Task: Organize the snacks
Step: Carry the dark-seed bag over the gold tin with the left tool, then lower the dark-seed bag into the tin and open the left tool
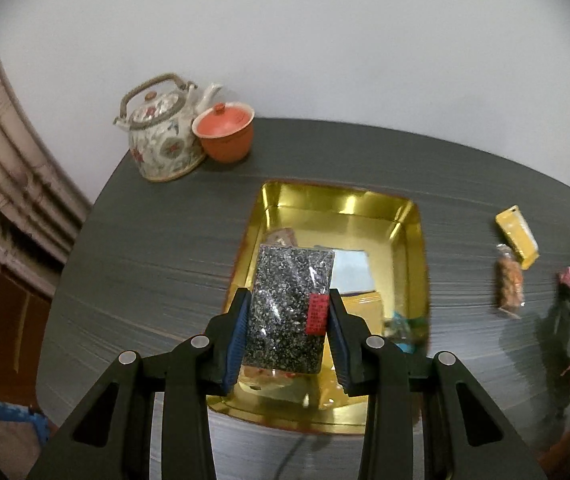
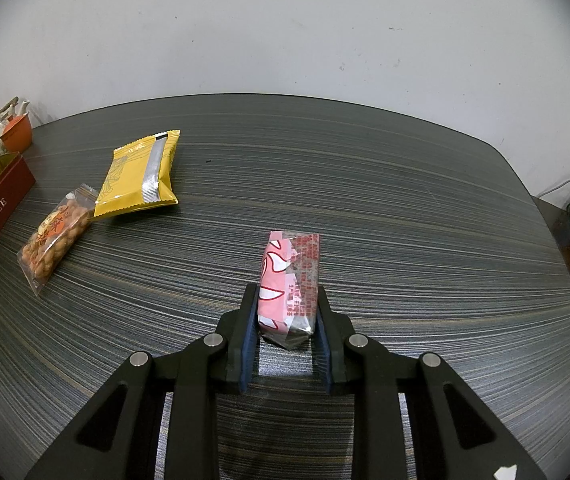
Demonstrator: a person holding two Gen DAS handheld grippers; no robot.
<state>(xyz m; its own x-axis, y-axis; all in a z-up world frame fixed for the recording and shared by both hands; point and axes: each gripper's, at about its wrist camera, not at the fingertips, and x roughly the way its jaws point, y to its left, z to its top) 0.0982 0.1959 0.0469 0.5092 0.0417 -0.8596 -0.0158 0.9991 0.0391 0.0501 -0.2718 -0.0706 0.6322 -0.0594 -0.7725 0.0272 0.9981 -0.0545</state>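
While the left gripper (image 1: pixel 289 300) is hanging over the gold tin (image 1: pixel 419 240), its blue pads (image 1: pixel 238 334) are clamping a clear pack of black sesame brittle (image 1: pixel 291 304) w/ a red label on one side, so it's closed on that pack. The pack is sitting up off the tin floor, pointing away from the camera, roughly over the tin's left half. Inside the tin, a few other snacks are already lying: something brownish peeking out past the far end of the pack, a pale blue packet (image 1: pixel 351 270) beside it, a yellow one (image 1: pixel 363 308) nearer the front, and a bluish-green wrapper at the right front corner. Can't tell exactly what those are, tbh, bit blurry.

Over on the right, the right gripper (image 2: pixel 287 306) is squeezing a pink wrapped snack (image 2: pixel 289 280) w/ red print, jaws closed on its near half, far end sticking out over the gray striped table (image 2: pixel 405 200). Whether the snack is lifted or touching the tabletop I can't say for sure.

Still waiting on the table: a yellow pouch (image 2: pixel 139 176) w/ a silver seam, and just beside it, corner touching, a clear bag of peanuts (image 2: pixel 55 238). Both are lying between the pink snack and the tin, whose dark red side reads TOFFEE in the right wrist view.

Back corner has a floral teapot (image 1: pixel 161 132) and an orange lidded cup (image 1: pixel 225 132) right up against each other, near the wall.
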